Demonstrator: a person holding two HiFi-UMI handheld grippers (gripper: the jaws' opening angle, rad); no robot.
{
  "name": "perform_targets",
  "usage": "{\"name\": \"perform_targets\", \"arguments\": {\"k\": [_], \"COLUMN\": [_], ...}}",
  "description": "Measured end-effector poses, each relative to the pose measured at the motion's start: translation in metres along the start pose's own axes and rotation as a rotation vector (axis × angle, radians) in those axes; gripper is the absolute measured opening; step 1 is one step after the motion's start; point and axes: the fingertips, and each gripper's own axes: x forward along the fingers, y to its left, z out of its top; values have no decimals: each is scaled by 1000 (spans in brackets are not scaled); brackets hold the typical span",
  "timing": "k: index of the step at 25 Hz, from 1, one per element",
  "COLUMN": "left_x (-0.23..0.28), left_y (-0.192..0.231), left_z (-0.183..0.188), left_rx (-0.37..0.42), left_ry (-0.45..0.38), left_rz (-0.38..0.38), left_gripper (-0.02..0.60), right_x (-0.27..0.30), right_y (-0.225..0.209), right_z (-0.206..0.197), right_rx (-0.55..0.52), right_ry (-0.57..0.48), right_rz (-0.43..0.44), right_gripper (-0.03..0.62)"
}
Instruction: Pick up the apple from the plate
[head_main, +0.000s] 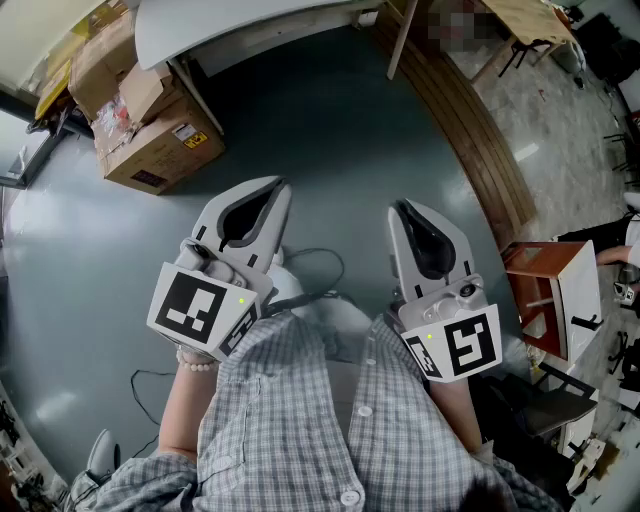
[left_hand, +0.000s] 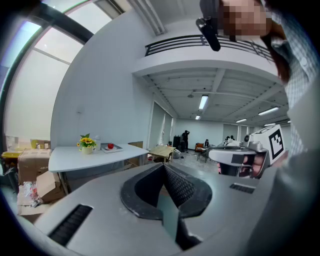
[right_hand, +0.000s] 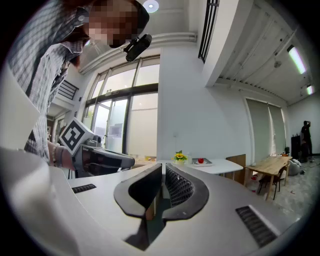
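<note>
Grey floor (head_main: 330, 130) underfoot in the head view, left gripper (head_main: 268, 192) and right gripper (head_main: 403, 212) held side by side over it. Left gripper view: jaws pressed together on nothing, and way across the room a white table (left_hand: 75, 156) with the red apple (left_hand: 110, 146) on its plate (left_hand: 116, 148), beside some flowers (left_hand: 86, 142). Right gripper view, same deal: jaws closed, empty, apple tiny in the distance. Looks like barely the approach step; next up, walking over and opening one gripper.
</note>
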Motion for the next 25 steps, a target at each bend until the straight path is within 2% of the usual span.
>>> {"name": "perform_targets", "arguments": {"k": [7, 15, 20, 25], "left_x": [8, 18, 23, 24], "left_y": [9, 40, 69, 113], "left_z": [-1, 3, 8, 16], "left_rx": [-4, -13, -11, 24], "left_ry": [8, 19, 29, 35], "left_rz": [-6, -39, -69, -104], "left_gripper": [11, 11, 11, 11], "right_x": [11, 45, 72, 113], "right_y": [-5, 1, -1, 3], "right_z": [-2, -2, 1, 4], "right_rx": [4, 12, 39, 23], "right_ry": [7, 27, 32, 47], "right_rz": [-2, -4, -54, -110], "right_gripper": [35, 35, 35, 35]}}
